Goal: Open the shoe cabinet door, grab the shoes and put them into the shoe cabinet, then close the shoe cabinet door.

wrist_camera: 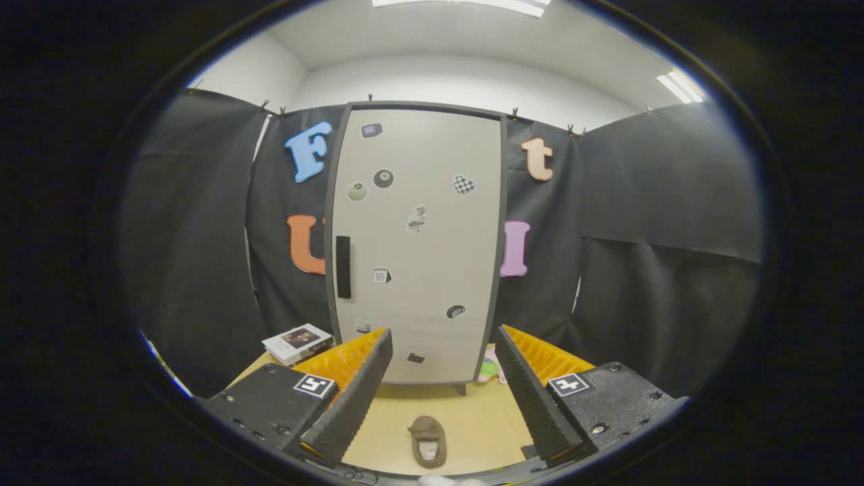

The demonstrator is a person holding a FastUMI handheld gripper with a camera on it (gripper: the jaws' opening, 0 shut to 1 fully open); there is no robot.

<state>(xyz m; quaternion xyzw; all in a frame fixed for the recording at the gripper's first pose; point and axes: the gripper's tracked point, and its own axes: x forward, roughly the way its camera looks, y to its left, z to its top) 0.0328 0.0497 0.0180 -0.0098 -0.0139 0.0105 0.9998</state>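
My fingers (442,391) stand spread wide apart with nothing between them but air, hanging over the pale wooden table (472,418). On that table, in the gap between them and lying low toward me, is a brown fabric slipper with a pale lining (427,441). Its long axis runs straight away from me toward the cabinet; the rounded closed toe seems to point at the cabinet and the open mouth faces me.

Beyond the fingers stands the tall light-grey shoe cabinet with a dark frame (418,243), its door flat shut and dotted with small stickers. A black vertical handle (343,266) sits on the door's left side. So I judge the first step, opening the door, is not yet done. My next move calls for carrying the fingers up and left to that handle, closing them across it, and pulling the door out along its swing.

A small white box (298,343) lies on the table by the cabinet's left foot, and something small and green-pink (489,368) by its right foot.
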